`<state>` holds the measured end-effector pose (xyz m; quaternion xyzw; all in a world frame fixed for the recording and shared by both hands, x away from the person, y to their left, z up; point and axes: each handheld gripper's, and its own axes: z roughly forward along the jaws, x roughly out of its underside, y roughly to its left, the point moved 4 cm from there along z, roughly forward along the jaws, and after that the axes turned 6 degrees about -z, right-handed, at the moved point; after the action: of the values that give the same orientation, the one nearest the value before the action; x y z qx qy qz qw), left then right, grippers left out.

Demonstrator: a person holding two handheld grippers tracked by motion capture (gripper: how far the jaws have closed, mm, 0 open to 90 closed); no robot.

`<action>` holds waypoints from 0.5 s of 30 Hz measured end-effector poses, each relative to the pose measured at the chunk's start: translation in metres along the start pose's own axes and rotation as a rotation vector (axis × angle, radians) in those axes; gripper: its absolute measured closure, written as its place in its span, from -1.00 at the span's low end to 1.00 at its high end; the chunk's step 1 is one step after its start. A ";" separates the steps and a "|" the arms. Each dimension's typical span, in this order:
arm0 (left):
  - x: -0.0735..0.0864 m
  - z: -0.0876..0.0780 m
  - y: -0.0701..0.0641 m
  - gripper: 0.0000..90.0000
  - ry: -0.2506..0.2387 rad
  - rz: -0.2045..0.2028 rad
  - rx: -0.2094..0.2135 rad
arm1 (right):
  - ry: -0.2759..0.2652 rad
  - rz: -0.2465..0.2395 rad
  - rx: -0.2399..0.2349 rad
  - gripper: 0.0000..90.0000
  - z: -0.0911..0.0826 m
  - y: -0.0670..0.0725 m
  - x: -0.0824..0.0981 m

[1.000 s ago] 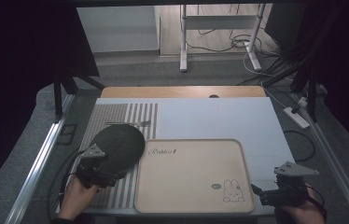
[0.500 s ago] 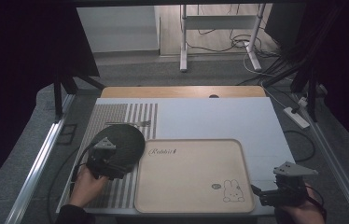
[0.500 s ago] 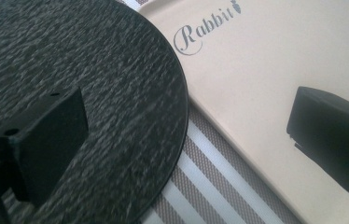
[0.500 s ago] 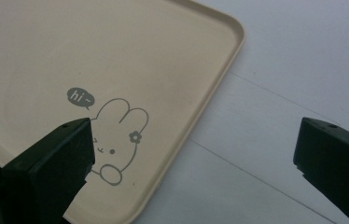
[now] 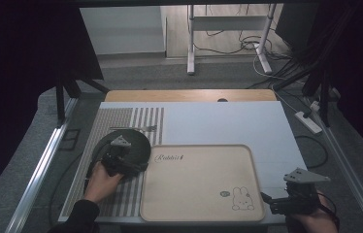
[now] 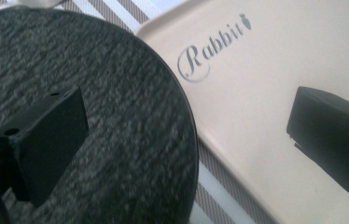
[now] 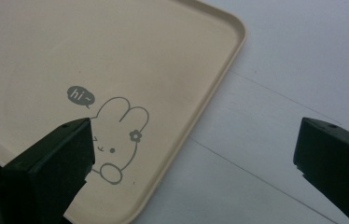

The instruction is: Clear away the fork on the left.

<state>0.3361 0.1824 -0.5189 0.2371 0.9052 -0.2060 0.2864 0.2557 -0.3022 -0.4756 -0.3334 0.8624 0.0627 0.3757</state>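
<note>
You are hovering the left gripper (image 5: 133, 165) over the plate (image 5: 136, 141), which is lying at the tray's (image 5: 204, 213) ten o'clock, fingers released. Straddle the plate's rim squarely before clenching. Your right gripper (image 5: 272, 202) is waiting at four o'clock, fingers spread.

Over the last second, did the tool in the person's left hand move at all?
Yes. The left tool has gone forward and rightward over the dark round plate, toward the beige tray, which lies where it was.
</note>
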 end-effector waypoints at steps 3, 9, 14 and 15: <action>-0.006 0.006 0.001 -1.00 0.011 0.003 -0.013 | 0.001 -0.001 -0.001 -1.00 0.000 0.000 0.000; -0.019 0.016 0.007 -1.00 0.010 0.006 -0.033 | 0.000 -0.001 -0.002 -1.00 0.000 0.000 0.000; -0.029 0.023 0.013 -1.00 0.002 0.011 -0.009 | 0.003 -0.001 -0.002 -1.00 0.000 0.000 0.000; -0.031 0.024 0.015 -1.00 0.005 0.013 -0.009 | 0.003 -0.001 -0.002 -1.00 0.000 0.000 0.000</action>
<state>0.3765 0.1723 -0.5215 0.2421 0.9053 -0.1993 0.2866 0.2558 -0.3022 -0.4759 -0.3343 0.8627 0.0632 0.3742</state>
